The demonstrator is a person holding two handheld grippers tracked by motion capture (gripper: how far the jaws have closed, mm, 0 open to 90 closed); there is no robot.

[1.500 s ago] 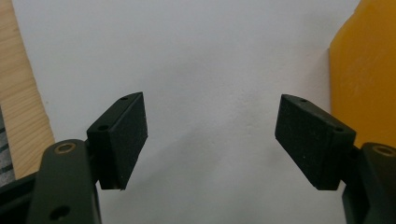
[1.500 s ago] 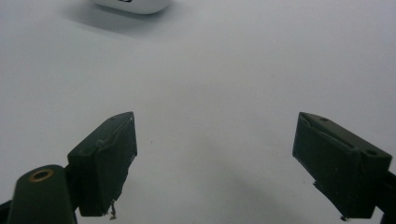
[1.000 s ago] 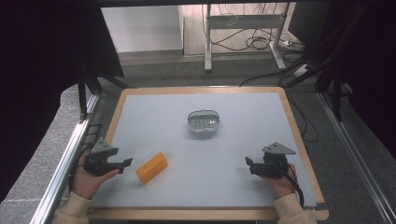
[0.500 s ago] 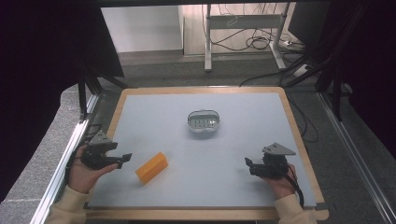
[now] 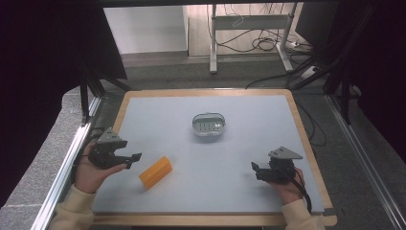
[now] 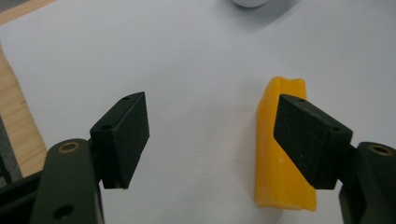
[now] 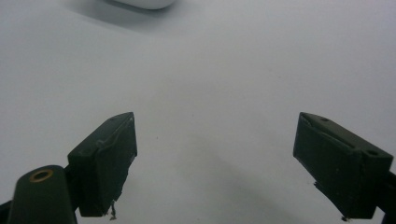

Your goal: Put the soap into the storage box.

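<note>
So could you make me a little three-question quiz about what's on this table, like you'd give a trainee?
1. True or false: the left gripper is clamped on the orange block.
2. Which thing lies nearer the far edge of the table? A) the orange block B) the small grey basket
3. Fill in: the right gripper has its jaws ____, with only bare table between them.

Key
1. False: in the left gripper view its jaws stand apart, and the block lies on the table beyond one pad, not between them.
2. B
3. open
</note>
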